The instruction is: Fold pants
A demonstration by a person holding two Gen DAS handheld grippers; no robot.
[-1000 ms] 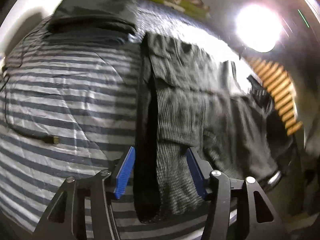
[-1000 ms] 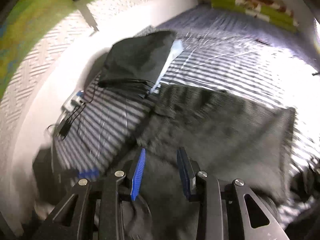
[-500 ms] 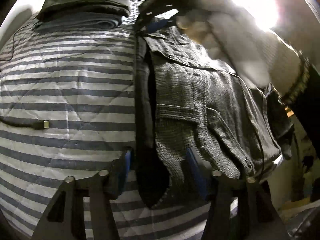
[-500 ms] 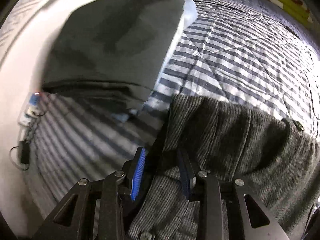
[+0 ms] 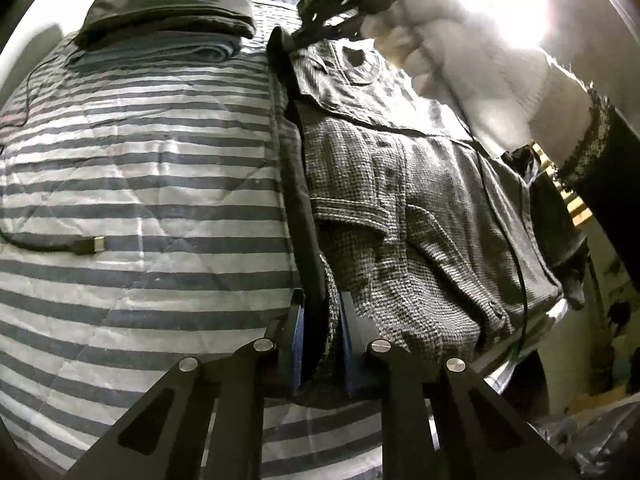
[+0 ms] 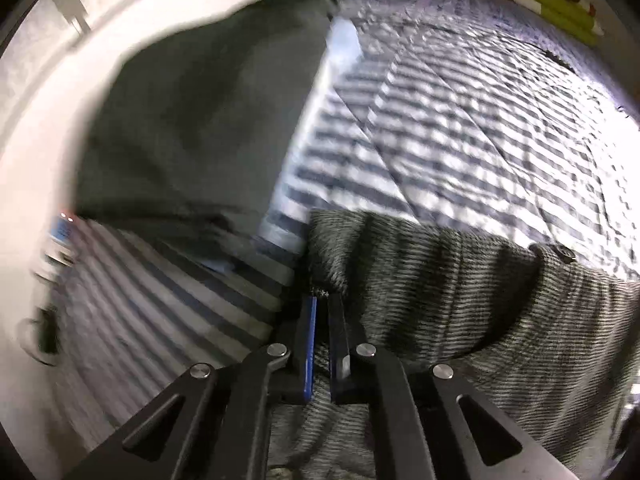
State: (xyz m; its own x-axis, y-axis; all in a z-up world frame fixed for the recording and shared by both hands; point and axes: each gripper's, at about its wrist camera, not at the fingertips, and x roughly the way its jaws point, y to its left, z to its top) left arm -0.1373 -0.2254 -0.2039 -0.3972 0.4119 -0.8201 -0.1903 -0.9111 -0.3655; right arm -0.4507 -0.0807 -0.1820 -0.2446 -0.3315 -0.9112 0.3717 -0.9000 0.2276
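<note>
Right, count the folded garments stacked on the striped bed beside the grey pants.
2: a dark folded garment on top, a blue folded garment beneath it, at the striped quilt's far end. More may be hidden underneath.

Right view motion-blurred; dark folded cloth point(image 6: 200, 120) smeared; pants point(image 5: 400, 200) far edge hidden behind sleeve point(image 5: 480, 60).

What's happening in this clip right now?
A person is folding grey corduroy pants on a striped quilt with two handheld grippers. The left gripper is shut on the fabric's left edge near one end; the right gripper is shut on a corner at the other end. A stack of folded clothes lies beyond, and a USB cable rests on the quilt.
</note>
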